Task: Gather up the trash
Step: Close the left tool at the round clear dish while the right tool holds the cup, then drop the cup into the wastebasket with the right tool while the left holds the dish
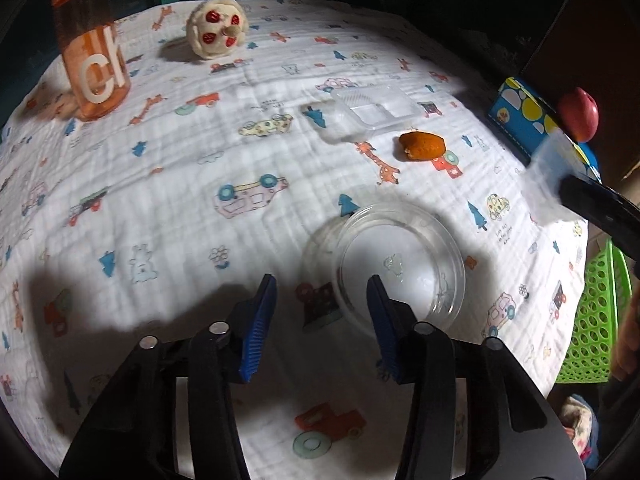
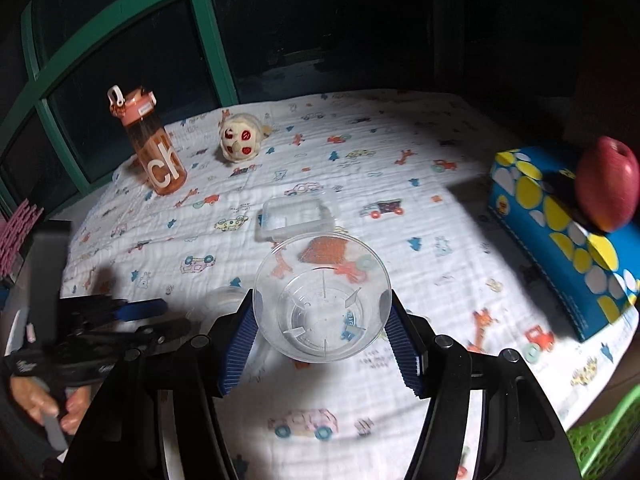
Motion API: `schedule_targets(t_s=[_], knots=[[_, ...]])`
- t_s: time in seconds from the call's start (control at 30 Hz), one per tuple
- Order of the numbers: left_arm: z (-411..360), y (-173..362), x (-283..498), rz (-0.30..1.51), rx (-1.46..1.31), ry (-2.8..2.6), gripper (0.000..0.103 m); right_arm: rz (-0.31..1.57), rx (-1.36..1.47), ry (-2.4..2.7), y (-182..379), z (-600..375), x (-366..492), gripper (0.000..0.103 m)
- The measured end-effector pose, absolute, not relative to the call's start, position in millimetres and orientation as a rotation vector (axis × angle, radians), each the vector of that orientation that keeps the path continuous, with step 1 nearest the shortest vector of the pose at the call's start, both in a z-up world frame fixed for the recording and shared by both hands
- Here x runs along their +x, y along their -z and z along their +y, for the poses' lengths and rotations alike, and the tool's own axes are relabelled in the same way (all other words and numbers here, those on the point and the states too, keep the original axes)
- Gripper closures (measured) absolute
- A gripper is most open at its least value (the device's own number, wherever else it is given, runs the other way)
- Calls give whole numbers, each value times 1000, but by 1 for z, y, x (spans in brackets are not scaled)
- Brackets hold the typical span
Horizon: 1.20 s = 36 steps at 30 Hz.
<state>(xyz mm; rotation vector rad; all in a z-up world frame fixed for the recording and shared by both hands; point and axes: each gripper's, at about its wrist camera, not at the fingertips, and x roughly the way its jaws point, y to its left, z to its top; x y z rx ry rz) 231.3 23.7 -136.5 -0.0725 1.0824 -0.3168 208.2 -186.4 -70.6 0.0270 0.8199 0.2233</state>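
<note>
My right gripper (image 2: 323, 316) is shut on a clear plastic cup (image 2: 322, 298) and holds it above the cloth; the cup also shows at the right edge of the left wrist view (image 1: 550, 178). My left gripper (image 1: 322, 306) is open and empty, low over the cloth beside a second clear cup (image 1: 394, 260) lying on its side, with its right finger at the cup's near rim. An orange peel (image 1: 422, 146) and a clear plastic tray (image 1: 374, 108) lie further back. The peel shows through the held cup (image 2: 326, 252), with the tray (image 2: 296, 220) behind.
An orange water bottle (image 1: 92, 52) and a round plush toy (image 1: 216, 26) stand at the far left. A blue box with yellow dots (image 2: 568, 232) carries a red apple (image 2: 608, 184) on the right. A green mesh basket (image 1: 592, 320) sits off the table's right edge.
</note>
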Motion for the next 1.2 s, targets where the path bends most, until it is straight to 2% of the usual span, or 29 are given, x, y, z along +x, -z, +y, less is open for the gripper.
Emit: schedule_targets(t_s=[0.3,0.47,0.53,0.97,1.2], knots=[[14,150,244,1101,-61,316,77,787,121,-146,58,-245,158,44],[13,150,245,1088,-59,309,97,777,146,-94,55,-269,133,44],[11,149,243,1082,-59,307,100,773,154,-70,55,-278,123,44],[-16,94,206,1001,-88,403,101,766,213,82,60,-344,53,44],[-64,60,183,946,-50,515,101,755,232,216,58,-401,8,43]])
